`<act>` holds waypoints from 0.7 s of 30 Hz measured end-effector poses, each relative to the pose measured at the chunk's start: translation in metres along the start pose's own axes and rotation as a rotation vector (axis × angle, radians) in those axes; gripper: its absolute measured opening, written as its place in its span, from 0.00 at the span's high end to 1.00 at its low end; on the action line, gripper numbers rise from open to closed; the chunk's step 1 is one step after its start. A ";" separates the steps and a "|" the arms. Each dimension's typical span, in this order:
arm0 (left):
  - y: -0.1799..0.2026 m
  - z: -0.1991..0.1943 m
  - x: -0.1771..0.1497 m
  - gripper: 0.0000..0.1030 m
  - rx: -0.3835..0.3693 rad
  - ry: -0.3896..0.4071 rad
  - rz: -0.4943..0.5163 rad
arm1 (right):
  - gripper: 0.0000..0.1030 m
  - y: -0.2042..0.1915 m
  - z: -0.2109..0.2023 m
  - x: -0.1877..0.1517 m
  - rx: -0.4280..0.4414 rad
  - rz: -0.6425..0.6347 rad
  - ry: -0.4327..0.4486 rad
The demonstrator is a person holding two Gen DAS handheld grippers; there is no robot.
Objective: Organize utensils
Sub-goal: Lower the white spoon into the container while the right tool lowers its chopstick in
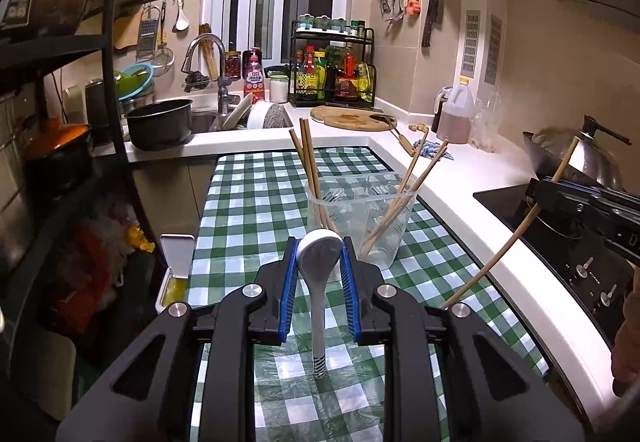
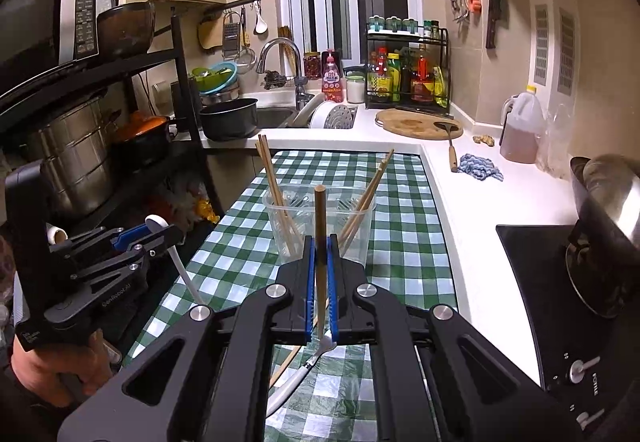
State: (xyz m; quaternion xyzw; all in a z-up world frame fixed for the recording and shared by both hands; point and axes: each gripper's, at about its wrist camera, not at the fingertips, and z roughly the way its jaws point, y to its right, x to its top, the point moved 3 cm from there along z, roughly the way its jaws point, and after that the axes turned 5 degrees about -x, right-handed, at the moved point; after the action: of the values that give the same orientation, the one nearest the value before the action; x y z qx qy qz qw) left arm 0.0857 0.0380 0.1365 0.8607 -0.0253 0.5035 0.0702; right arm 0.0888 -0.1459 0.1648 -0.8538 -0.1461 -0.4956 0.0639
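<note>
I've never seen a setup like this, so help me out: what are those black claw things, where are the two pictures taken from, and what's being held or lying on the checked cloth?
They are hand-held grippers, one per hand, each carrying a camera looking along its fingers. The left gripper is closed on a white spoon. The right gripper is closed on a single chopstick. On the green checked tablecloth ahead stands a clear plastic container with chopsticks leaning in it. The right view also shows a fork on the cloth below the gripper.
</note>
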 end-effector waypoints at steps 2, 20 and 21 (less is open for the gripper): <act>0.000 0.001 0.007 0.80 -0.009 -0.014 -0.008 | 0.94 0.003 0.001 0.006 0.000 0.002 -0.005; -0.003 0.021 0.047 0.80 -0.039 -0.088 -0.024 | 0.94 -0.001 0.012 0.066 0.015 -0.035 -0.011; -0.004 0.022 0.052 0.80 -0.043 -0.085 -0.024 | 0.94 0.000 0.012 0.072 0.016 -0.033 -0.009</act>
State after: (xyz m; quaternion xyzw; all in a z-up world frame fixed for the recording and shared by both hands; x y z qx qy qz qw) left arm 0.1302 0.0404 0.1705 0.8799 -0.0288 0.4650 0.0934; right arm 0.1322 -0.1292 0.2210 -0.8530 -0.1643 -0.4915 0.0621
